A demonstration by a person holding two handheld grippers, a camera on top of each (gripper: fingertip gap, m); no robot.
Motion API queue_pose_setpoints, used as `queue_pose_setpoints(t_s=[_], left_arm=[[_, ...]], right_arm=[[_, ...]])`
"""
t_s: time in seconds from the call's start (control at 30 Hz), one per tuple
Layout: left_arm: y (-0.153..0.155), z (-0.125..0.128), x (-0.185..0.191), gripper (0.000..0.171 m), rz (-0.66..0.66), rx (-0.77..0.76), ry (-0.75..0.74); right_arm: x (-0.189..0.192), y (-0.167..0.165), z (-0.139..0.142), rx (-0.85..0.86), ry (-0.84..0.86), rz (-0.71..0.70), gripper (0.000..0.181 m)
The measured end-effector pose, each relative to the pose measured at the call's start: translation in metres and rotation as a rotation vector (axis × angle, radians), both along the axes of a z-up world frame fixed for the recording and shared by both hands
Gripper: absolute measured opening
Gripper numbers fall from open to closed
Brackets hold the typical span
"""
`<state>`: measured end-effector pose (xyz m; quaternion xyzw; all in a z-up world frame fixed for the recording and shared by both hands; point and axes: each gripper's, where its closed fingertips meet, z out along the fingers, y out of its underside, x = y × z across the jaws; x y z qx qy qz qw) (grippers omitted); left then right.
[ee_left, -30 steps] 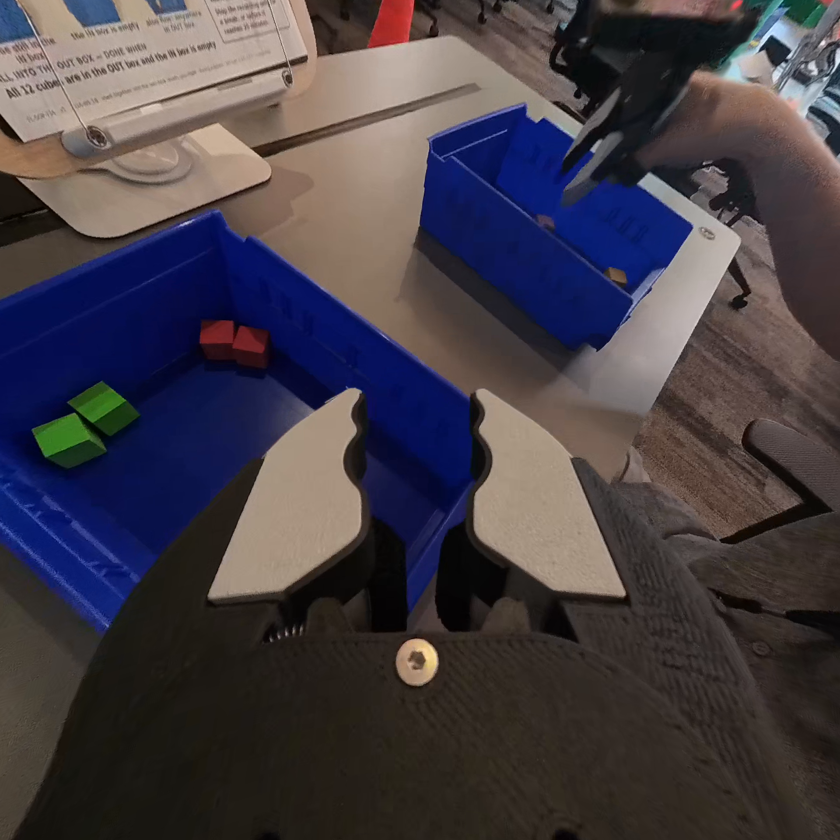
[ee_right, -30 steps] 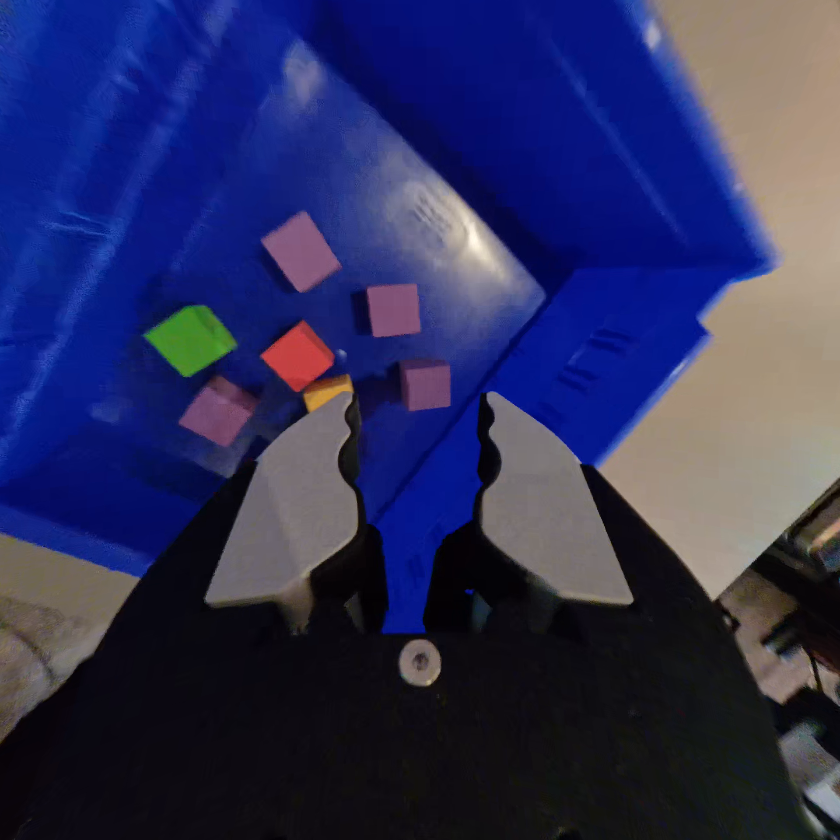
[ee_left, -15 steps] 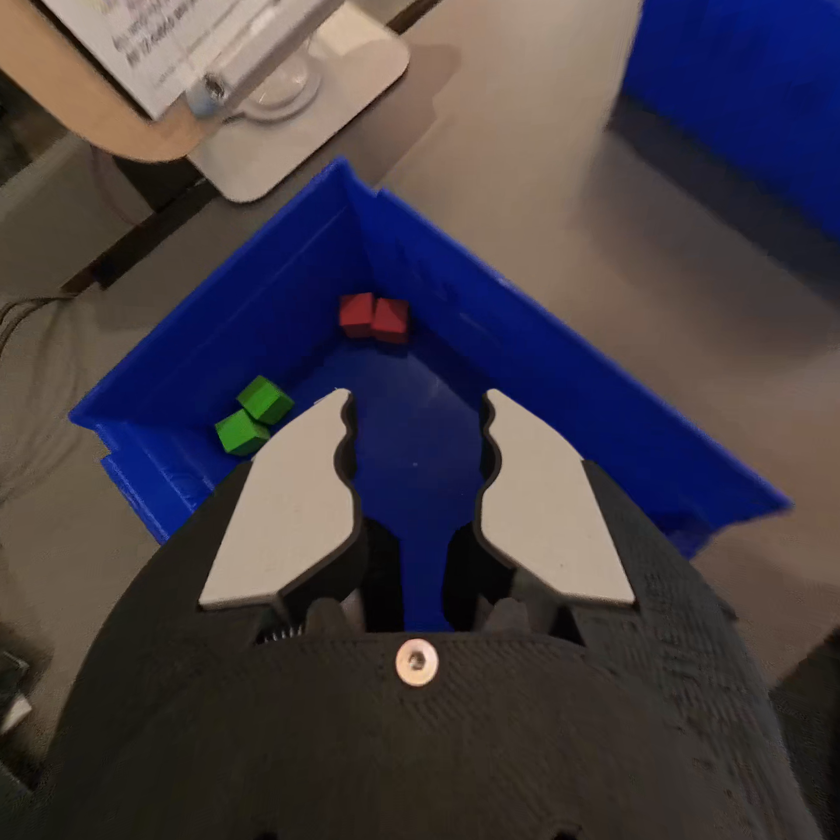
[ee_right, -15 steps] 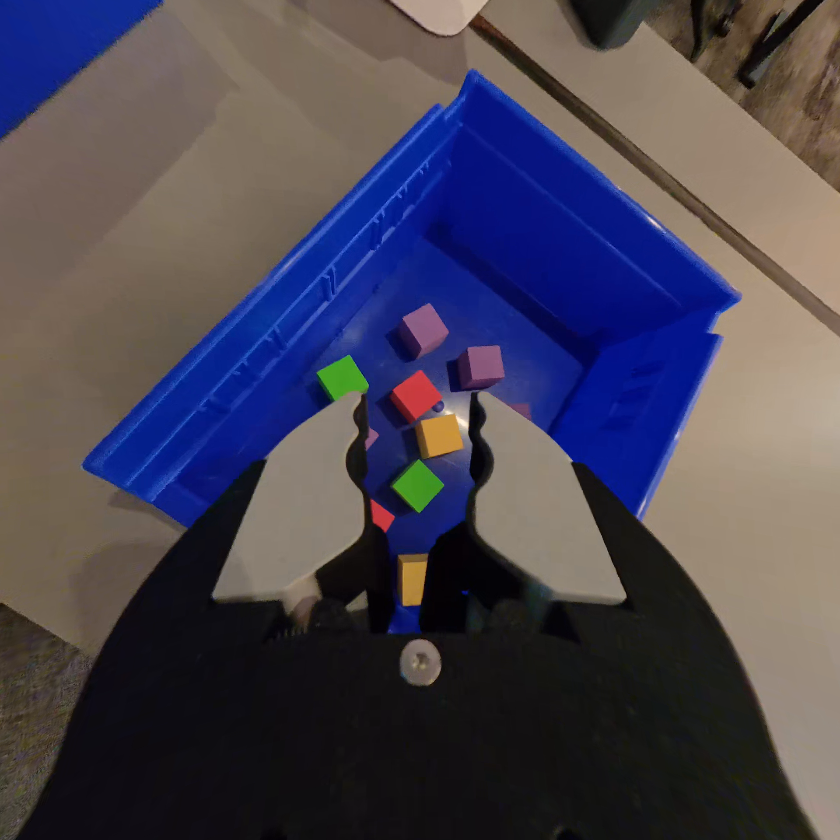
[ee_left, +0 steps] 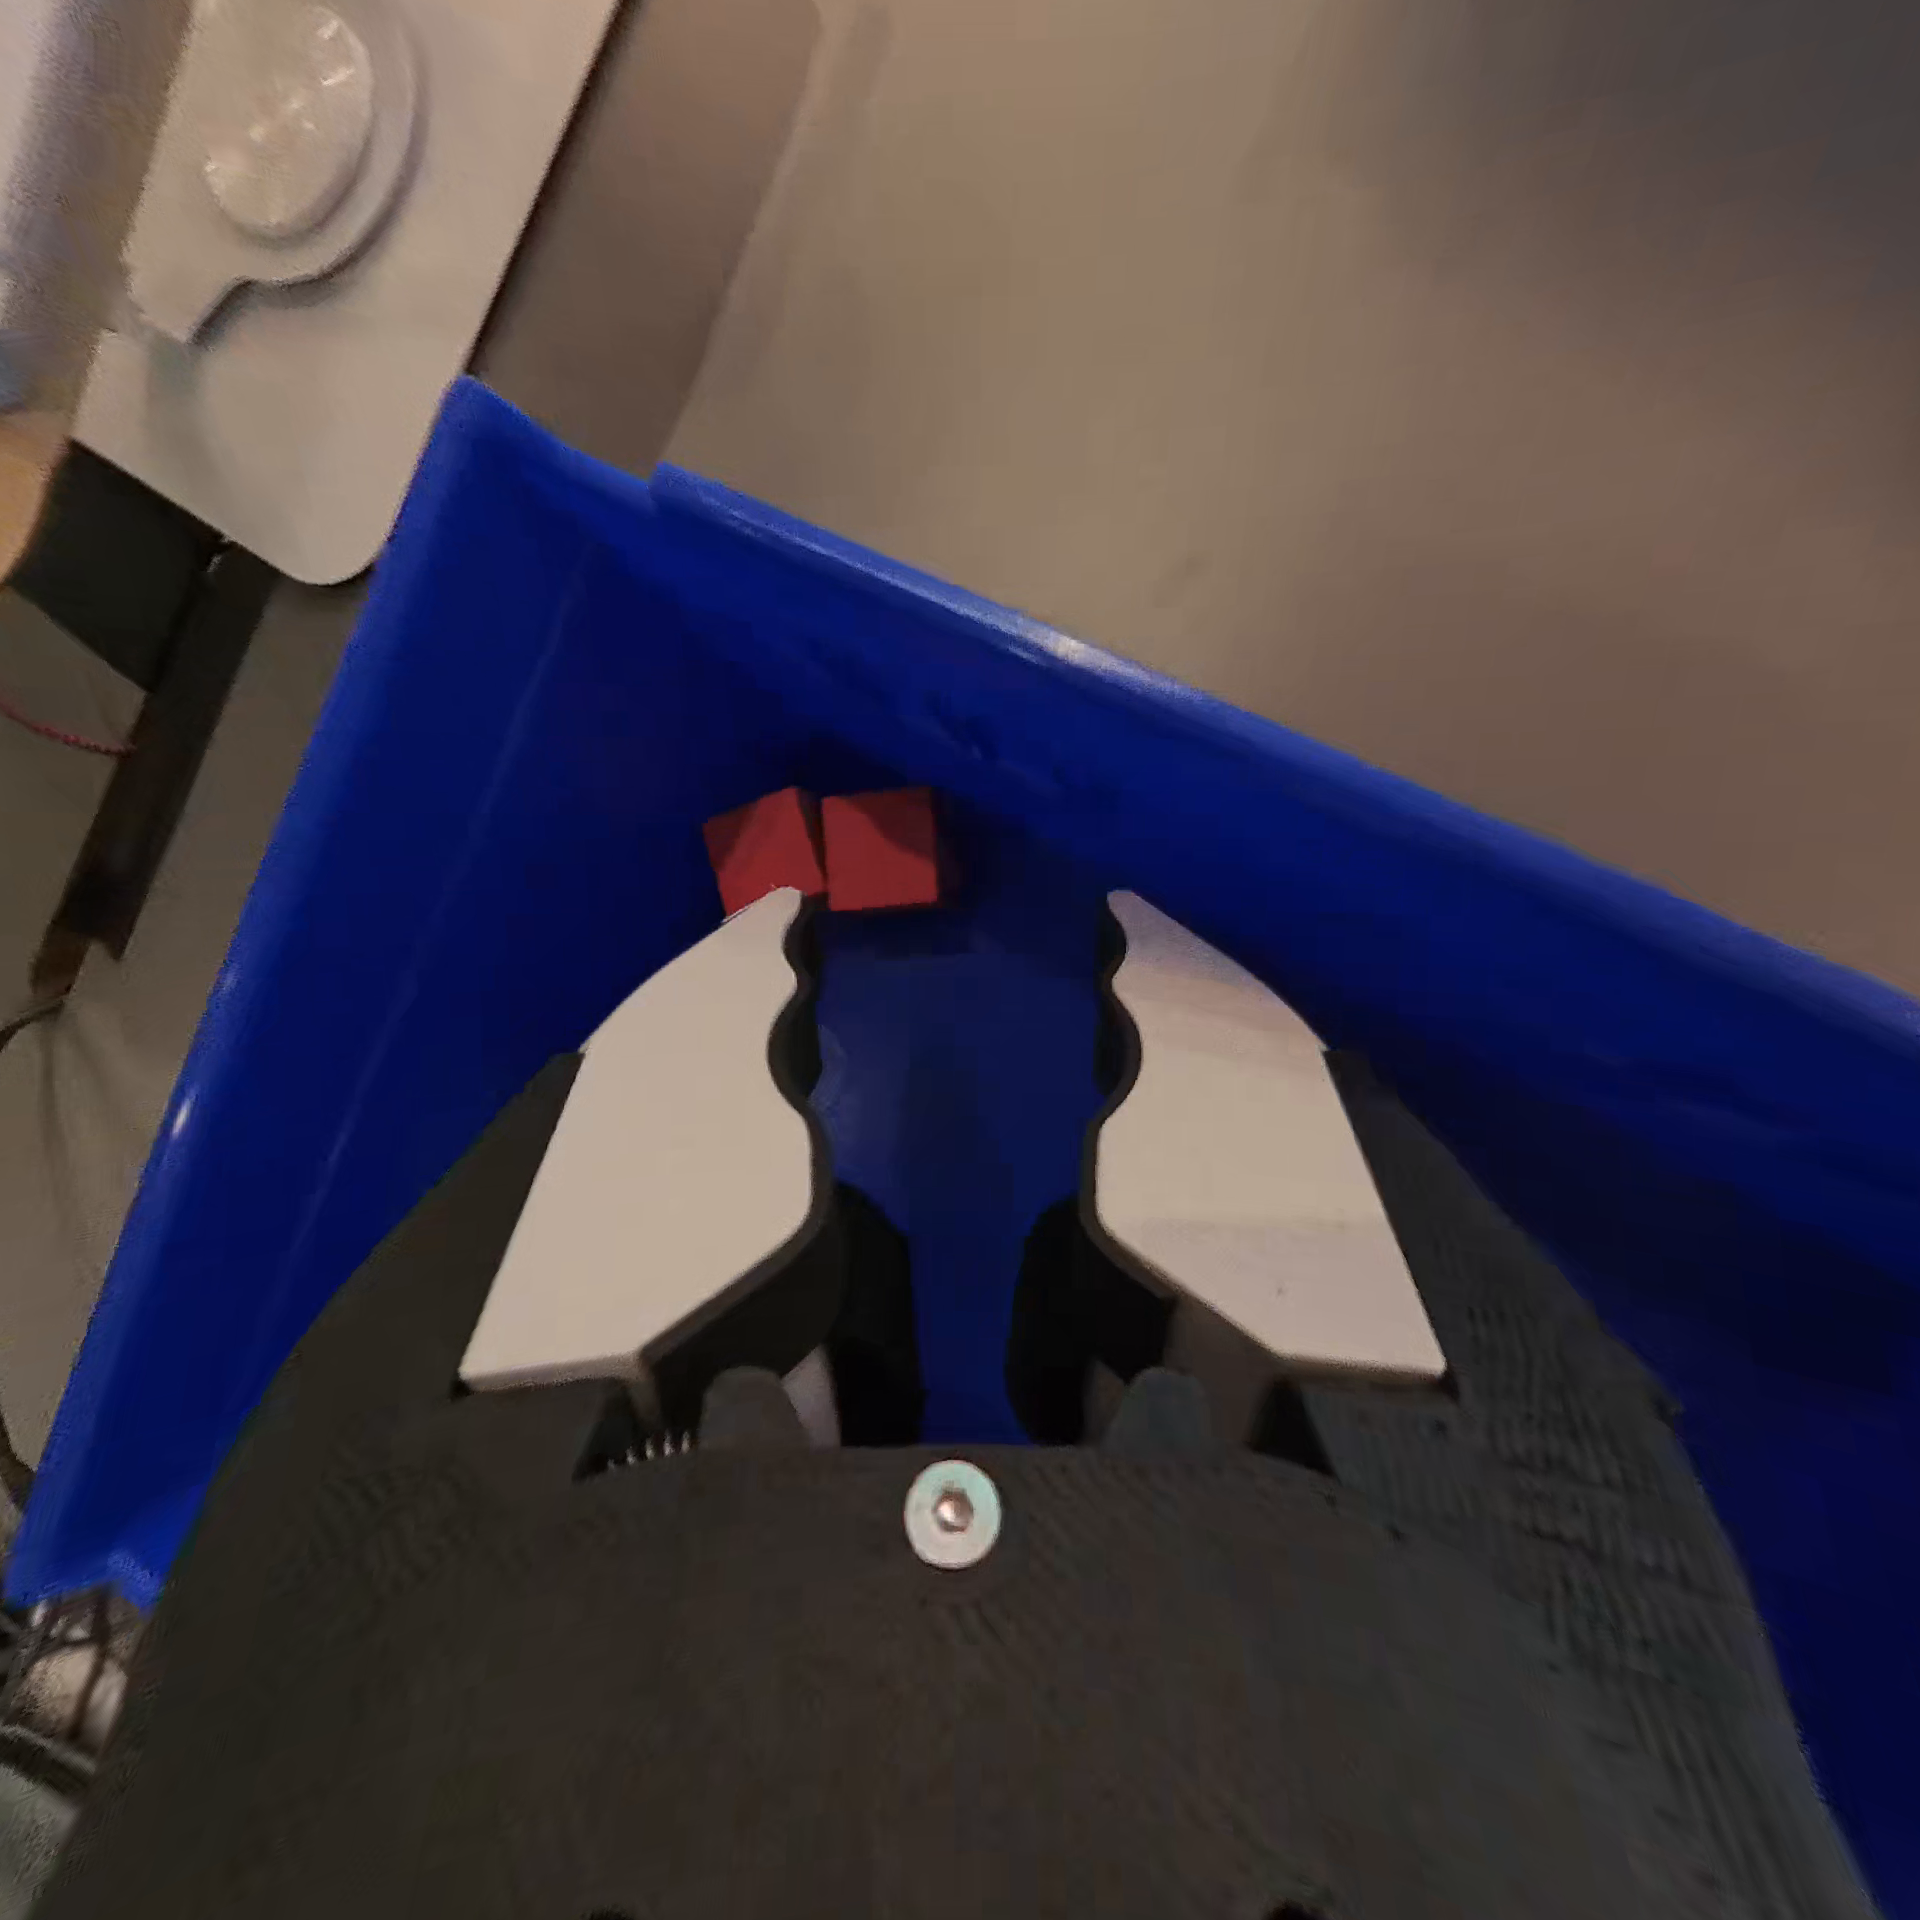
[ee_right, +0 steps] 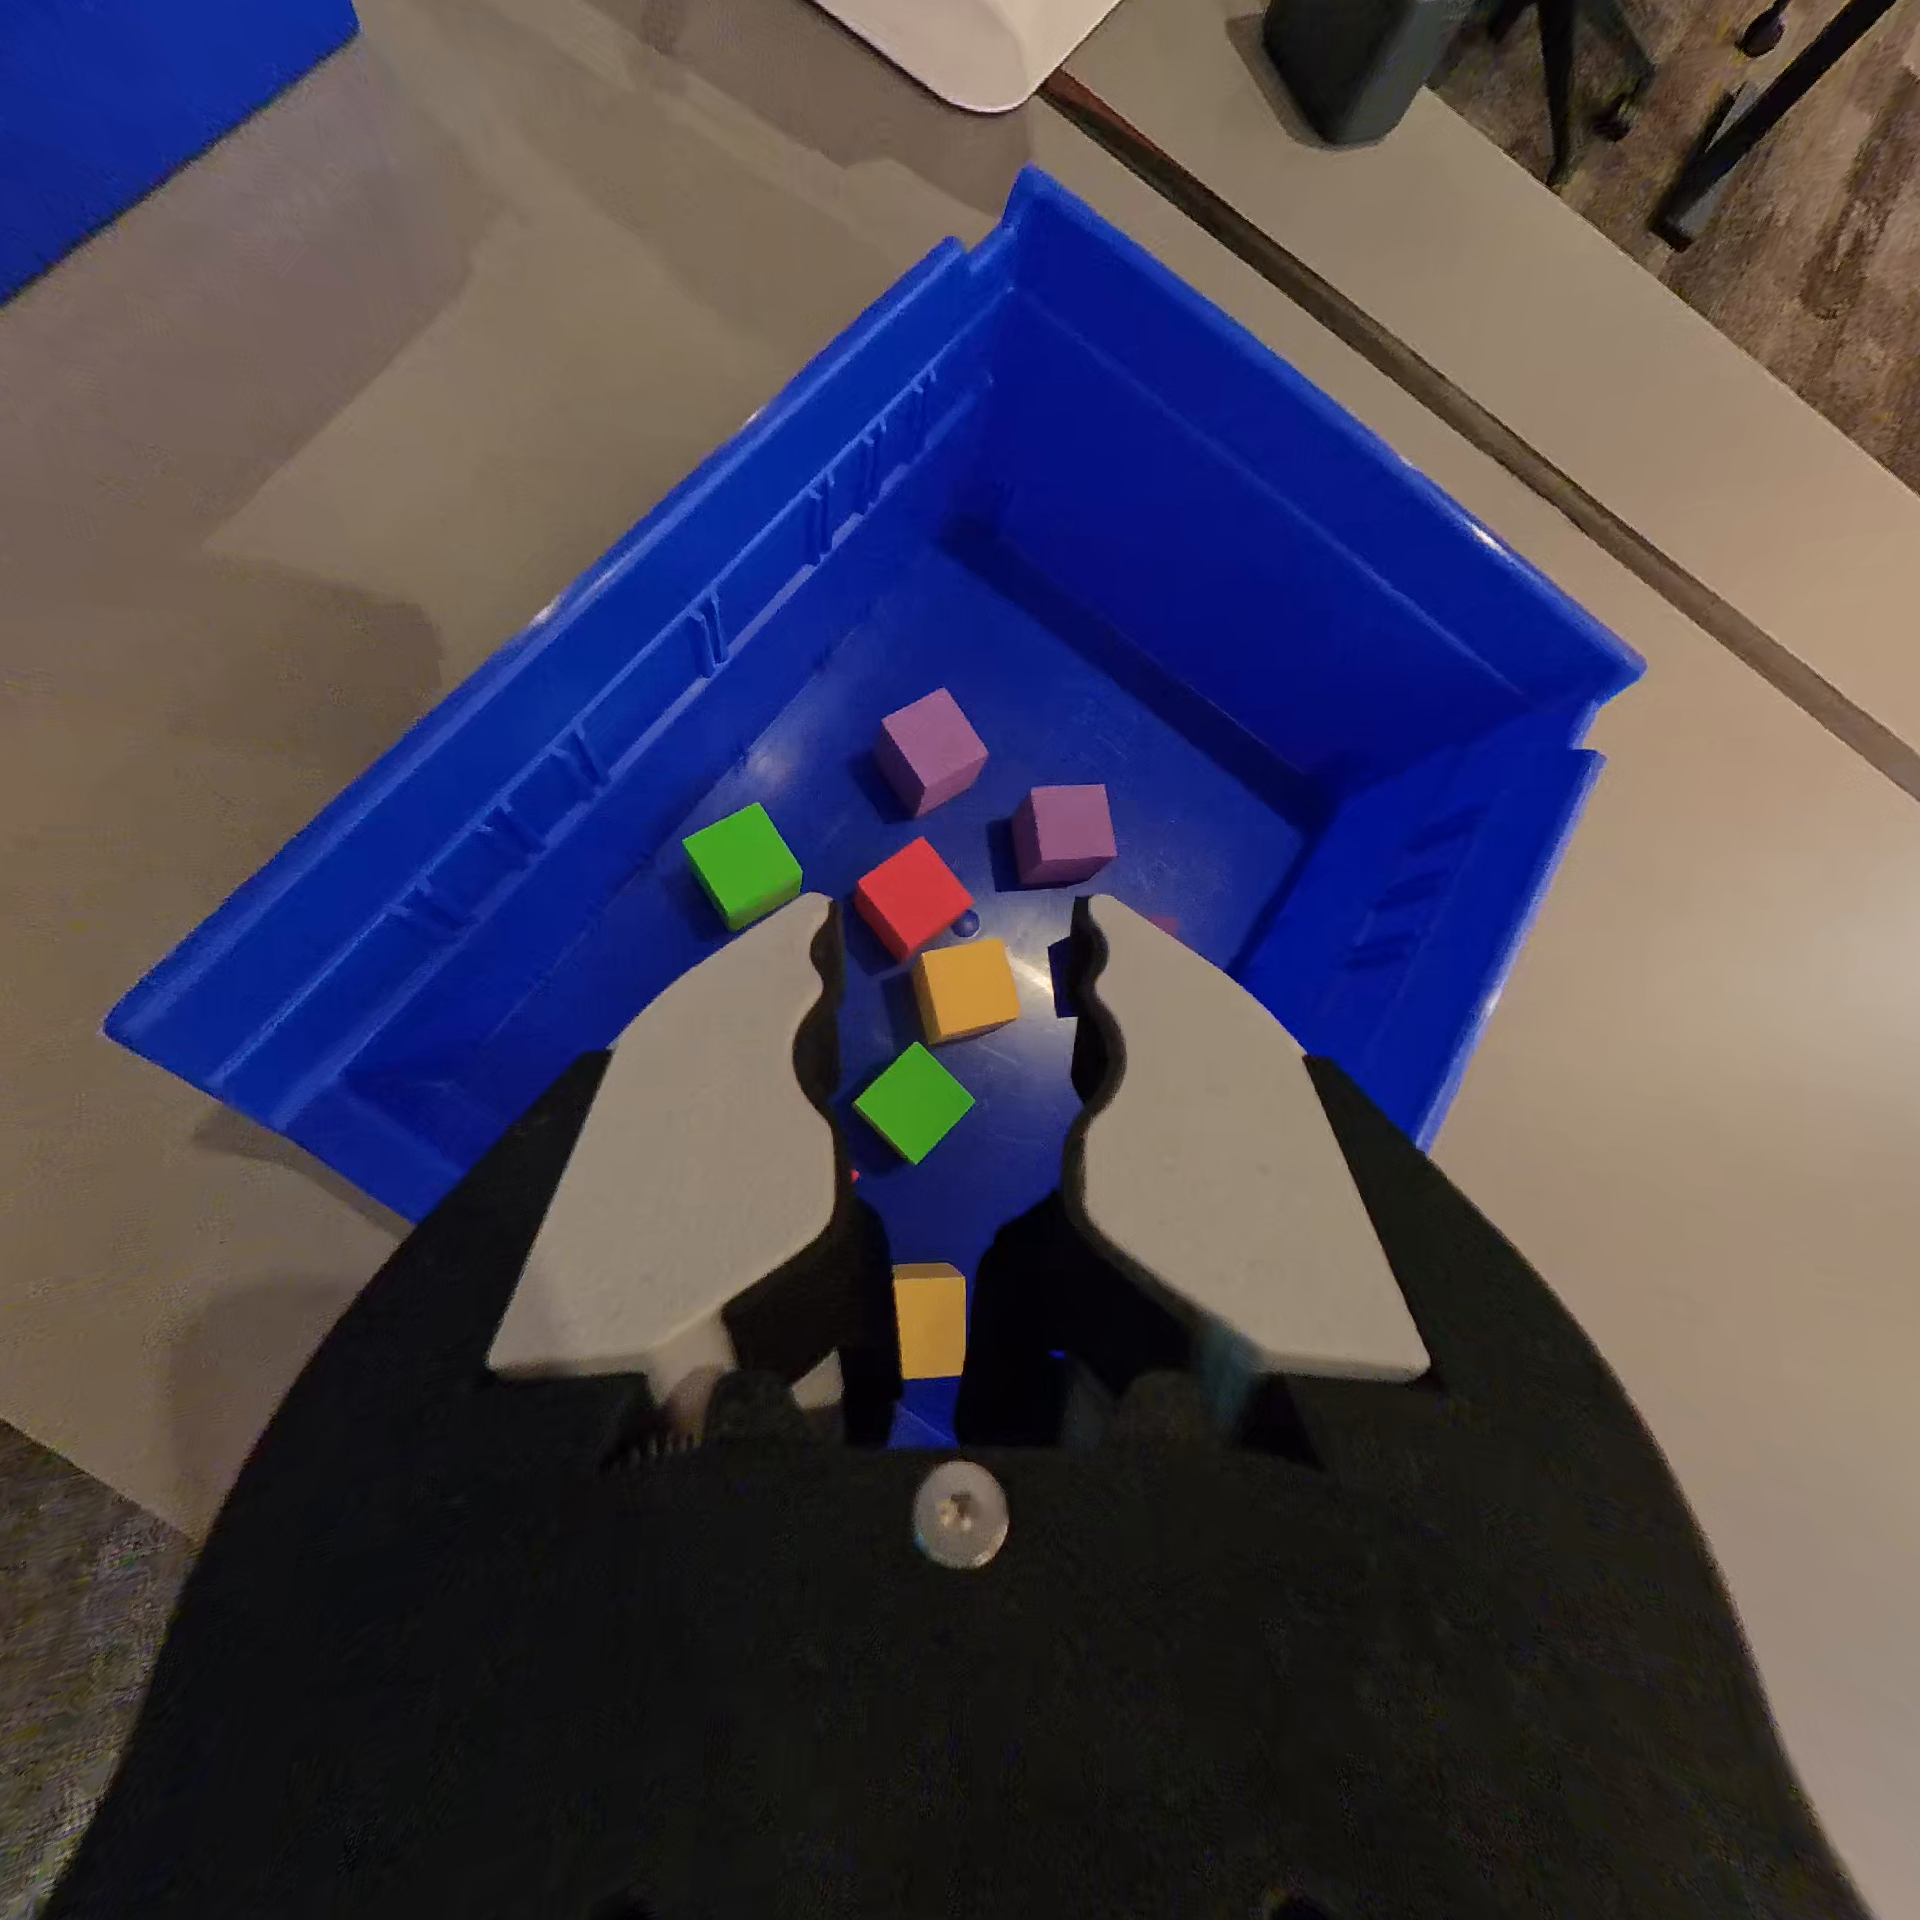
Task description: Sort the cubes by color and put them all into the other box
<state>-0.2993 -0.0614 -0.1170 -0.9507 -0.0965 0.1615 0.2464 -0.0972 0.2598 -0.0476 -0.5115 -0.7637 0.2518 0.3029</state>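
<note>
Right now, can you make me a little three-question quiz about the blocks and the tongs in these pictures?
1. True or false: the left tongs are clamped on a red block.
2. How many purple blocks can you fully see in the blue bin under the right tongs?
3. Which block lies farthest back between the right tongs' fingers, nearest the camera? A. green block B. yellow block C. purple block

Key
1. False. They are open and empty, with two red blocks in the corner of the other blue bin just beyond the fingertips.
2. Two purple blocks.
3. B, the yellow block.
</note>
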Motion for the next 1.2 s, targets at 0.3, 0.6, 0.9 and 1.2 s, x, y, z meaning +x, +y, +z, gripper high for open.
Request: queue_pose_setpoints(t_s=[0.3, 0.6, 0.9, 1.2], left_arm=[[0.003, -0.026, -0.017, 0.049, -0.086, -0.049, -0.065], [-0.003, -0.026, -0.007, 0.043, -0.098, -0.047, -0.109], [0.007, -0.019, -0.009, 0.043, -0.128, -0.059, -0.066], [0.006, -0.028, -0.016, 0.042, -0.291, -0.197, -0.045]], right_arm=[[0.003, -0.007, 0.008, 0.020, 0.026, 0.007, 0.041], [0.000, -0.010, 0.018, 0.003, 0.071, -0.004, 0.041], [0.000, -0.019, 0.015, 0.008, 0.062, 0.016, 0.041], [0.007, -0.009, 0.019, 0.013, 0.073, 0.003, 0.040]])
